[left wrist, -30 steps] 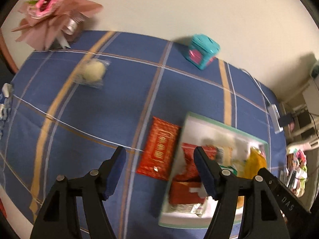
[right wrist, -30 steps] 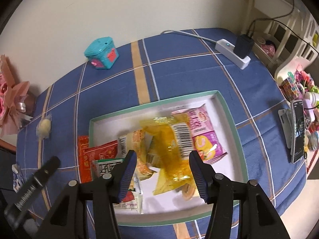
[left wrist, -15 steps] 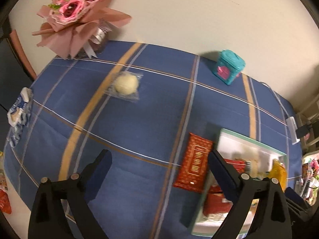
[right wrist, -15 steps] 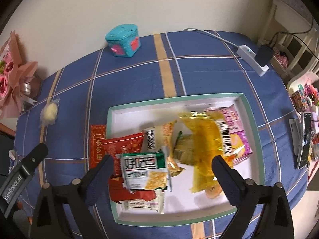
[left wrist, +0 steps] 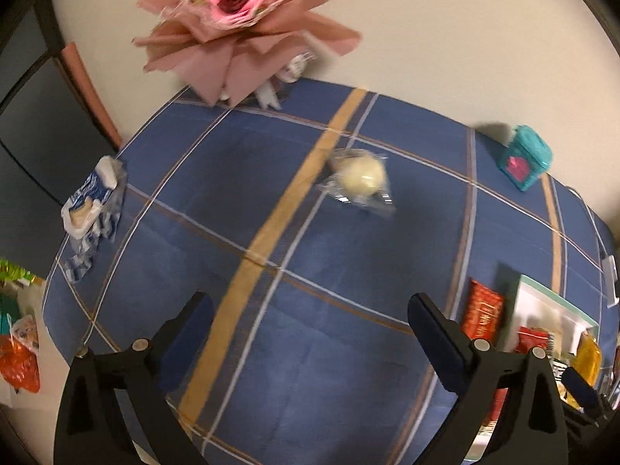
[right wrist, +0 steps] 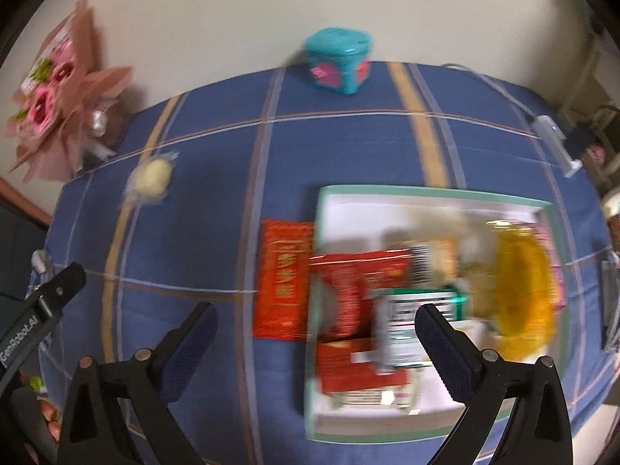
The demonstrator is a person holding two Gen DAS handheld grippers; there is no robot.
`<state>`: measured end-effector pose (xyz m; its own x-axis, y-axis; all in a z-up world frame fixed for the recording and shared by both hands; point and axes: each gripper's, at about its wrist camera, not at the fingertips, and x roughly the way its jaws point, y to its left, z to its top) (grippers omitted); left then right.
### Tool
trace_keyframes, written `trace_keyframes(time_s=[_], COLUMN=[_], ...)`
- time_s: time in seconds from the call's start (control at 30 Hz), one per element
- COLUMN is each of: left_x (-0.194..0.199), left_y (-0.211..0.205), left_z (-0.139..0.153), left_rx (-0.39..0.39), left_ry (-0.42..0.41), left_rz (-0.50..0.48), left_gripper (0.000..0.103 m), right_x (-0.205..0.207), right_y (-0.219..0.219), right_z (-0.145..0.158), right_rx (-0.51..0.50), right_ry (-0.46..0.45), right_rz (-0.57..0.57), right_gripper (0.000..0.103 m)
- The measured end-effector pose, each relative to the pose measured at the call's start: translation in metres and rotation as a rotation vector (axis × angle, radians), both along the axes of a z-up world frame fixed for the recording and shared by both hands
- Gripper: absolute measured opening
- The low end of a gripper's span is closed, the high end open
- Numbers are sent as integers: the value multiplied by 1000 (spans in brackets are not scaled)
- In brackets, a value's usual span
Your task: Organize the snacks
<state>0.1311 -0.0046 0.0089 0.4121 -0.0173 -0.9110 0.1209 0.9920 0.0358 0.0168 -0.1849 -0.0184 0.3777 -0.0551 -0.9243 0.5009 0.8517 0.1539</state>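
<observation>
A green-rimmed white tray (right wrist: 434, 193) holds several snack packets: red ones, a green-and-white one and a yellow bag (right wrist: 521, 271). A red packet (right wrist: 285, 279) lies on the cloth just left of the tray. A round pale bun in clear wrap (left wrist: 360, 180) lies farther out on the blue cloth; it also shows in the right wrist view (right wrist: 151, 176). A blue-and-white packet (left wrist: 91, 209) sits at the table's left edge. My left gripper (left wrist: 310, 333) is open and empty above bare cloth. My right gripper (right wrist: 316, 339) is open and empty above the tray's left side.
A pink flower bouquet (left wrist: 240, 23) stands at the back left corner. A teal box (right wrist: 339, 60) sits by the wall. A white power strip (right wrist: 554, 147) lies at the right edge. More snack bags (left wrist: 19, 333) lie off the table's left.
Both grippers opened wide. The left one swung left, away from the tray toward the bun. The right one shifted left; the yellow bag now lies in the tray.
</observation>
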Motion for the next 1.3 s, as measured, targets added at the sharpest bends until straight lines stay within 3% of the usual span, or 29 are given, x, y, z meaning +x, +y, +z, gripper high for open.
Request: trace_keyframes(time_s=[0.3,0.57,0.9,1.3], left_x=[17,26,31,36], left_y=[35,37,35,43], left_z=[-12,-24,-30,-31], left_rx=[-47,-104,-170,-205], left_ry=[43,80,104,109], left_rz=[65,72,72,87], left_gripper=[100,100,100,100], right_x=[35,47,54,74], right_y=[42,34,27,44], right_z=[-27,-54,-67,-86], right_rx=[79,99,70,-41], right_ry=[-8,32,61,109], right_rz=[114,77,58,16], right_gripper=[103,103,103,103])
